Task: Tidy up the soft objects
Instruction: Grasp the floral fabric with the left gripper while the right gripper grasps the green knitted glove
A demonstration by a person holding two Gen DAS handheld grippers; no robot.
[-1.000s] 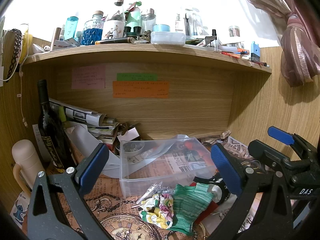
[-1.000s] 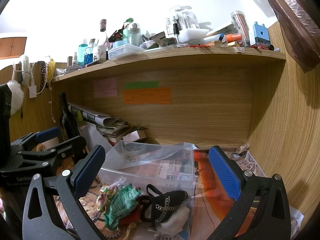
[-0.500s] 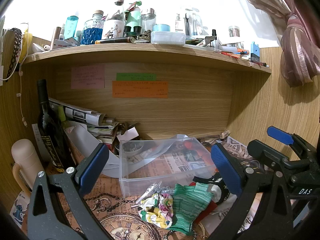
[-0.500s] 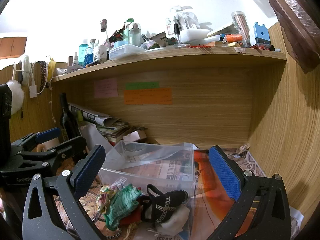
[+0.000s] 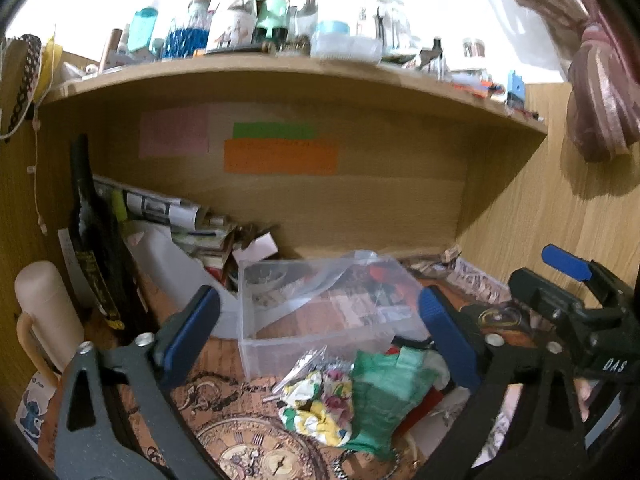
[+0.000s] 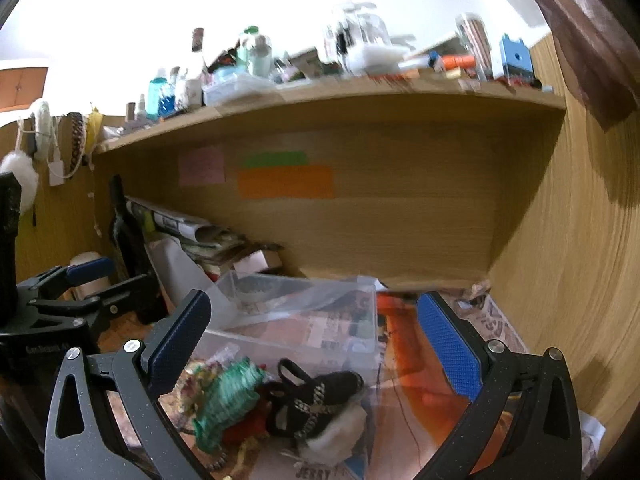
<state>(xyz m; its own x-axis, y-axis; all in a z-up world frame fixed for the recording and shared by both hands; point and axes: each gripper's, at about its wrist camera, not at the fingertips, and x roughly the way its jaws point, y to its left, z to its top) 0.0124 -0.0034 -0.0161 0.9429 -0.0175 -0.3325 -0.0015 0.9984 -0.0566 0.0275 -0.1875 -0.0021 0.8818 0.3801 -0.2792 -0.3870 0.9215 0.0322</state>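
A pile of soft hair ties lies on the desk in front of a clear plastic box [image 5: 320, 312]: a floral scrunchie [image 5: 316, 404], a green scrunchie [image 5: 384, 392] [image 6: 228, 400], a black bow with a chain [image 6: 316, 396] and a white fluffy piece [image 6: 340, 428]. My left gripper [image 5: 320, 344] is open and empty, hovering above and before the pile. My right gripper [image 6: 312, 348] is open and empty, above the black bow. The box [image 6: 304, 320] holds only a crumpled clear bag.
A dark wine bottle [image 5: 92, 240], a beige mug [image 5: 44, 320] and stacked papers [image 5: 180, 220] stand at the left under a cluttered wooden shelf [image 5: 280, 76]. Wooden walls close the back and right. The right gripper's body shows in the left wrist view [image 5: 568, 320].
Both grippers have shifted slightly and the views are now motion-blurred. Both stay open and empty. The pile and box have not moved.
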